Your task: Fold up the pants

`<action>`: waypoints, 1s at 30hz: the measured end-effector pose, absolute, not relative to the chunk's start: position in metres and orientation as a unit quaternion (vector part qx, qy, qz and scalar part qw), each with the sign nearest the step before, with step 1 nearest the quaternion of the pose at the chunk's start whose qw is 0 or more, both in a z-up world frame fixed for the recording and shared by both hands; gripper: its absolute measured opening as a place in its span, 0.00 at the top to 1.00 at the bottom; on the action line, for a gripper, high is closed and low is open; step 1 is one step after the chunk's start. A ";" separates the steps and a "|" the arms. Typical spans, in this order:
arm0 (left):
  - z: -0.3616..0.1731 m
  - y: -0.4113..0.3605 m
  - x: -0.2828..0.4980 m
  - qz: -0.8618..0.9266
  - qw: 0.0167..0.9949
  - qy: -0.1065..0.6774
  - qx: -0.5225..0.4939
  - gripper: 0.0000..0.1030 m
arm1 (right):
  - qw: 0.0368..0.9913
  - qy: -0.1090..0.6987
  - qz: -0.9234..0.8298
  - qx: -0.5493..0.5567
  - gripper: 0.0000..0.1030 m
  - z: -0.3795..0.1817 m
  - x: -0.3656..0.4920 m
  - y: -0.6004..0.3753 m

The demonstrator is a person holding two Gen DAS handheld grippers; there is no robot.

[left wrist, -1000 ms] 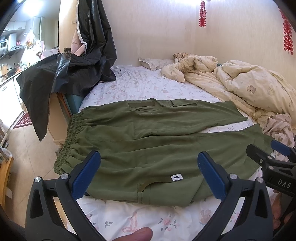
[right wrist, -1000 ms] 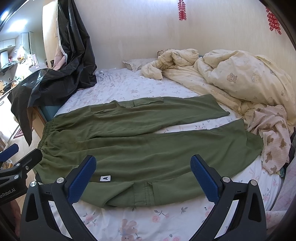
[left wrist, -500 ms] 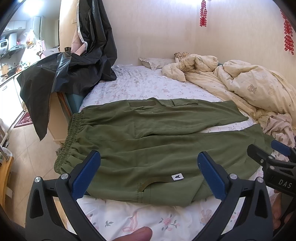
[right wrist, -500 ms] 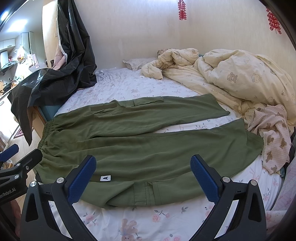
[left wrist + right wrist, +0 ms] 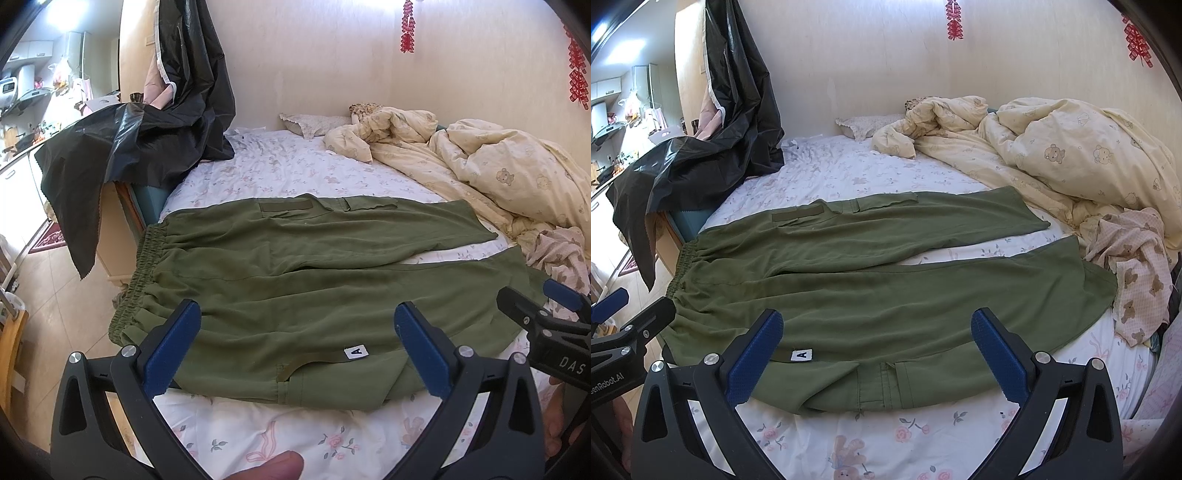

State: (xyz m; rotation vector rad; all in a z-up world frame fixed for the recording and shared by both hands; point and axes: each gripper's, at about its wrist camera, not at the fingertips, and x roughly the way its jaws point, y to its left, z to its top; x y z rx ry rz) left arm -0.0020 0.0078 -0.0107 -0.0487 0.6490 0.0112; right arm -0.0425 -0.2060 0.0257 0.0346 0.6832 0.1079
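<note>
Lying flat across the floral bed sheet (image 5: 280, 173): one pair of olive green pants (image 5: 314, 280), unfolded, waistband (image 5: 138, 284) at the bed's left edge, both legs running to the right.

- Far leg: lies straight, hem near the cream quilt (image 5: 1071, 151). A strip of sheet shows between the two legs toward the hems.
- Near leg: hem just beside a pink bear-print cloth (image 5: 1137, 258).
- White tag marked "A" (image 5: 801, 355): on the near leg's front edge, beside a pocket opening.
- Your left gripper (image 5: 295, 343): jaws spread wide, holding nothing, blue pads (image 5: 171, 347) hovering over the near edge of the pants by the waistband side. A fingertip (image 5: 266, 469) shows at the bottom of this view.
- Your right gripper (image 5: 877, 354): jaws likewise wide apart and empty, above the near leg's middle. Each gripper appears at the edge of the other's view.
- Black plastic sheeting (image 5: 140, 136): draped over furniture at the bed's left, one corner resting on the sheet, well apart from the pants.
- Pillow (image 5: 868, 123): at the wall end of the bed.
- Red hanging ornaments (image 5: 954, 20): on the wall.
</note>
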 end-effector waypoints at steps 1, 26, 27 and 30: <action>-0.011 0.008 -0.002 0.005 0.947 0.319 -0.024 0.00 | 0.941 0.335 0.053 0.017 0.00 0.026 -0.043 -0.206; -0.014 0.014 -0.005 0.006 0.946 0.324 -0.030 0.00 | 0.940 0.337 0.054 0.020 0.00 0.024 -0.043 -0.207; -0.015 0.014 -0.005 0.007 0.945 0.325 -0.029 0.00 | 0.940 0.337 0.054 0.021 0.00 0.023 -0.043 -0.208; -0.014 0.014 -0.005 0.007 0.945 0.326 -0.029 0.00 | 0.939 0.338 0.054 0.020 0.00 0.023 -0.043 -0.208</action>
